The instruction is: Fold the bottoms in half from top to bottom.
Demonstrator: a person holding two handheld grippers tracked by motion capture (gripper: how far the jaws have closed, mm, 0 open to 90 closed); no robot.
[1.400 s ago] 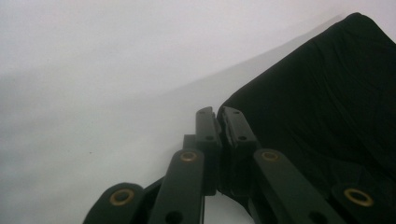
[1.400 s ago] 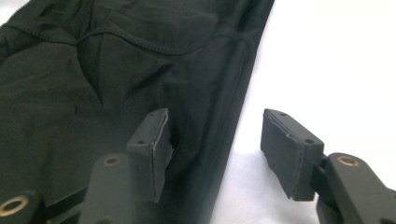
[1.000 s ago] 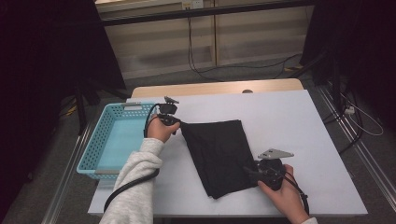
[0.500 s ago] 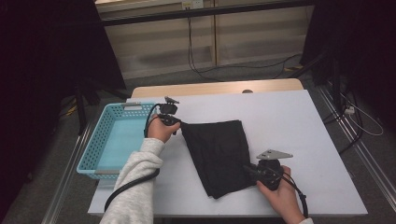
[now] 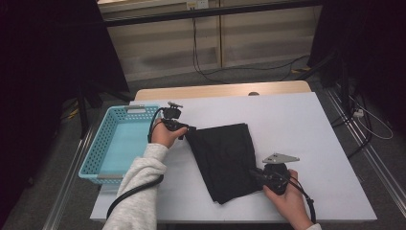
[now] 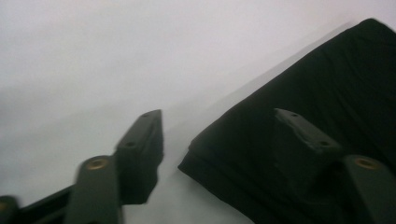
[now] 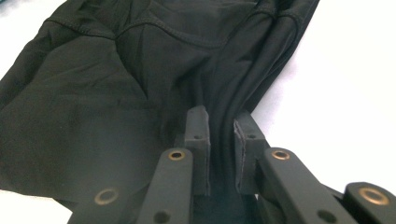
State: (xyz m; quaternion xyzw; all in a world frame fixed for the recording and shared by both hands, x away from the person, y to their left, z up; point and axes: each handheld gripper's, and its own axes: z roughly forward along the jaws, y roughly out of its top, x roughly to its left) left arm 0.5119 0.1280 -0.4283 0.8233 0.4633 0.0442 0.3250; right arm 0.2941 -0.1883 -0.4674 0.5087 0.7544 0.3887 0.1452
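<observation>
A white table (image 5: 306, 129) is carrying a folded black garment (image 5: 225, 158) at its middle, right of a light blue basket (image 5: 119, 143). The right gripper (image 7: 219, 135) is clenching a fold at the garment's near right edge. The left gripper (image 6: 219, 135) is at the garment's far left corner, its jaws having just been opening, released, one pad over the cloth.
</observation>
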